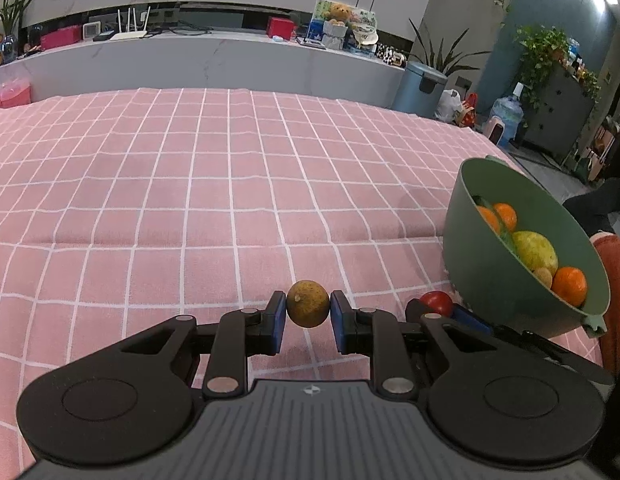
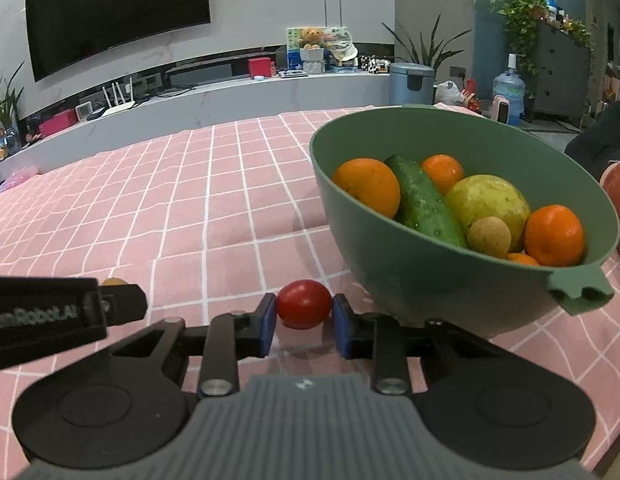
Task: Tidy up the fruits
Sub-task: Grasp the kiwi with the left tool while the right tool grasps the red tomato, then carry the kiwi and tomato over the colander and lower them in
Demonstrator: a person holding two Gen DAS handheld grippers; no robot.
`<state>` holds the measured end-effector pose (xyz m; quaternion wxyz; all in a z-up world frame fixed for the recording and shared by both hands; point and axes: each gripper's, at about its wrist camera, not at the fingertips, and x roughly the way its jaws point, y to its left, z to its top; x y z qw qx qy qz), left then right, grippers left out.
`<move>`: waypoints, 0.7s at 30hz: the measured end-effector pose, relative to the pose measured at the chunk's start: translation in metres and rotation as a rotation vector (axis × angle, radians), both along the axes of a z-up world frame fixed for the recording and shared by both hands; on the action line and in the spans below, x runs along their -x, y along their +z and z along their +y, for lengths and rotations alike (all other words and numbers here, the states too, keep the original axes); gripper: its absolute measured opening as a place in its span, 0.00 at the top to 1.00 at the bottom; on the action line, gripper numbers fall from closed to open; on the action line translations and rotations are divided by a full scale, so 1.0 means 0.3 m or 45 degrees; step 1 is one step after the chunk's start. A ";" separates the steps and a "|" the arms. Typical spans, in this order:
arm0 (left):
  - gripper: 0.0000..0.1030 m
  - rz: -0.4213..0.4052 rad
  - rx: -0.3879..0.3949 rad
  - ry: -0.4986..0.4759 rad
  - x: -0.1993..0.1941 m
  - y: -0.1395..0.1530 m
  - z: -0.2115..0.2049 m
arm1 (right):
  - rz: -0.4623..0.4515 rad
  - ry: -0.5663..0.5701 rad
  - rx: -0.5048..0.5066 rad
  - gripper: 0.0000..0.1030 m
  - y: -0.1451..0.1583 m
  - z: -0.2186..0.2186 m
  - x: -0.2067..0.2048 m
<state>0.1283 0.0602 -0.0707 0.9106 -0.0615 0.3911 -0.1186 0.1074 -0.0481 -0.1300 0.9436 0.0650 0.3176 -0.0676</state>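
Here, at the lower centre of the left wrist view, the left gripper is pinching a small round brown fruit between its blue pads, one pad pressing on each side at the widest part. The fruit is looking dull, yellowish brown and finely speckled, with a tiny stem scar, and it is sitting just above the pink checked cloth. Judging by its size, it is probably handling as light and fairly firm, with a thin shell that may crack under hard squeezing, so a hold across the middle seems right.

Moving right, at the lower centre of the right wrist view, the right gripper is closing its pads on a small tomato, again across the widest part. The tomato is looking glossy, smooth and deep red, and it is lying low over the cloth, just left of the bowl. It is likely soft, slippery and easy to bruise, so a light grip seems wise.

At the right of both views, a green bowl is standing on the cloth, holding oranges, a cucumber, a large yellow-green fruit and a second small brown fruit.
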 end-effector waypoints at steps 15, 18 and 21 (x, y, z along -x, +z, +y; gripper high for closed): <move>0.75 0.033 0.027 0.029 0.076 0.106 -0.036 | 0.042 0.308 -0.136 0.75 0.134 -0.101 0.122; 0.75 0.026 0.013 0.030 0.098 0.139 -0.055 | 0.020 0.383 -0.138 0.75 0.181 -0.136 0.152; 0.75 0.024 0.015 0.015 0.122 0.162 -0.077 | -0.016 0.431 -0.141 0.75 0.223 -0.176 0.181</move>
